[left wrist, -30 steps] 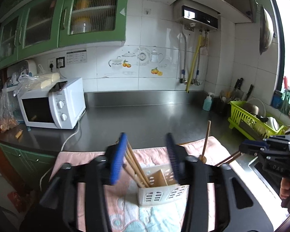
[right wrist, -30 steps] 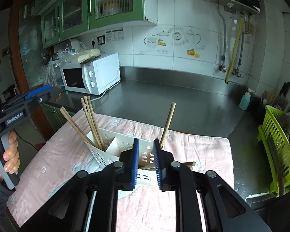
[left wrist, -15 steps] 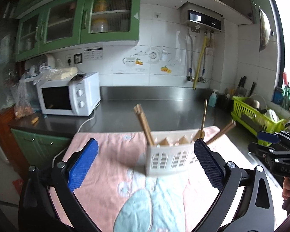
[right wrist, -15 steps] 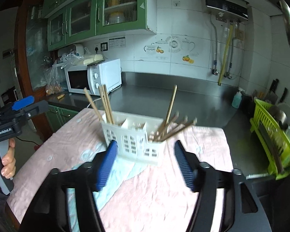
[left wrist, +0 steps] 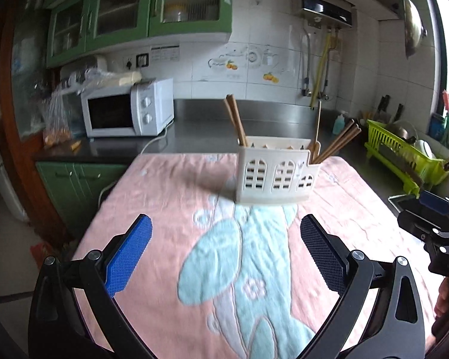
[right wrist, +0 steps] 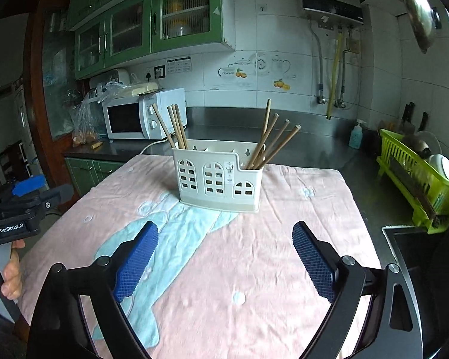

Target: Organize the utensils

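Cream holder [right wrist: 218, 179], pink-teal cloth [right wrist: 254, 254], seemingly tan chopsticks [right wrist: 272, 145].

Lower ends of chopsticks [right wrist: 176, 125] concealed inside white holder [right wrist: 218, 179]. Holder [left wrist: 274, 176] blurred in left wrist view. Dish rack [right wrist: 419, 176] contents indistinct, partly cropped at frame edge.

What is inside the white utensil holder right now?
The white utensil holder has wooden chopsticks standing in both end compartments: one bunch on the left, one on the right. The middle looks empty; walls hide the bottoms.
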